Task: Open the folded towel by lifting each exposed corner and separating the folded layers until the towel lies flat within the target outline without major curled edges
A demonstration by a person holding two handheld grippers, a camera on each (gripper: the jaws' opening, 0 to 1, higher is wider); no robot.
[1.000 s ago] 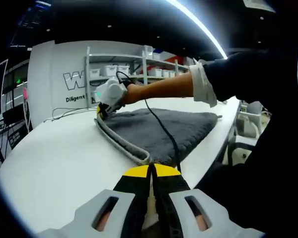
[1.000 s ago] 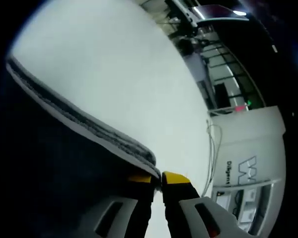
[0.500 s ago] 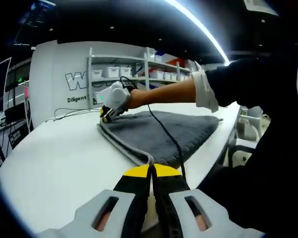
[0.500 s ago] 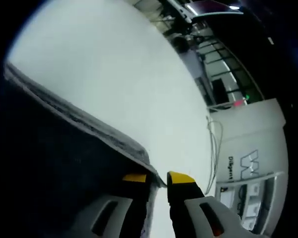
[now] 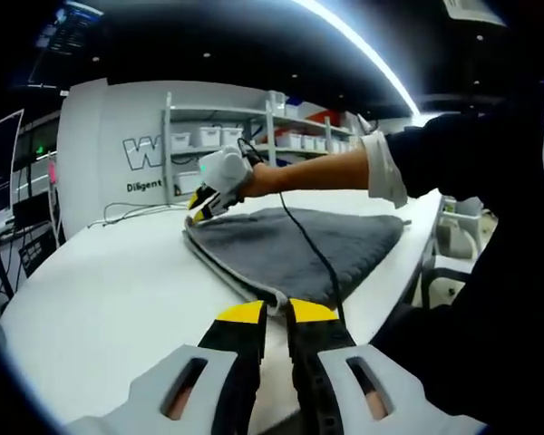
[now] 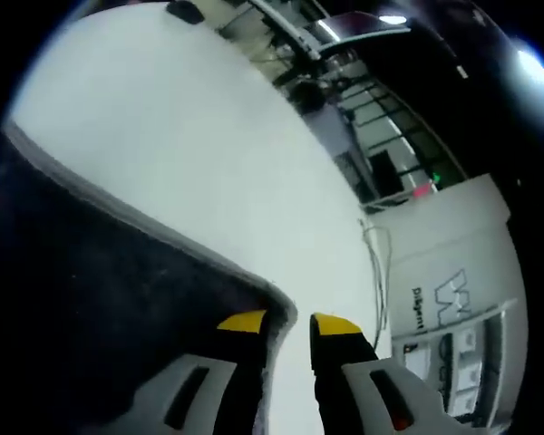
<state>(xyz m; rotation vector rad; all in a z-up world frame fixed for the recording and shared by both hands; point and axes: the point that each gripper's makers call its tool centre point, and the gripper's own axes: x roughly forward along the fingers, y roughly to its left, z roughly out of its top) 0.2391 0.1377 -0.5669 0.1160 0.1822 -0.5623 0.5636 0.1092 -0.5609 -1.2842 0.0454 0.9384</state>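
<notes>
Grey towel (image 5: 295,245) lies spread on the white table (image 5: 100,299), its pale hem running from the near corner away toward the far corner in the left gripper view. The near corner sits right at the yellow tips of the left gripper (image 5: 276,313), whose jaws stand a little apart with the hem's end showing in the gap between them; whether the cloth is actually pinched there I cannot tell. A black cable (image 5: 313,258) trails across the towel's top face from the far side to the near edge of the table.

At the far corner, the right gripper (image 5: 204,201) is seen from the left gripper view as a white body with yellow tips, held by a person's hand (image 5: 254,178), the bare forearm and a dark sleeve with a white cuff (image 5: 381,169) reaching in from the right. Its tips are down at the towel's far corner.

From the right gripper view, the towel (image 6: 100,299) is a dark mass to the left of the picture with its pale border curving down to the right gripper's (image 6: 288,322) yellow tips. Those jaws stand parted, and the corner of the hem lies in the gap between them, close against the left-hand jaw. The white table (image 6: 208,154) stretches away beyond.

Behind the table stand a white wall panel with lettering (image 5: 145,154) and shelves (image 5: 245,127) holding white bins.
</notes>
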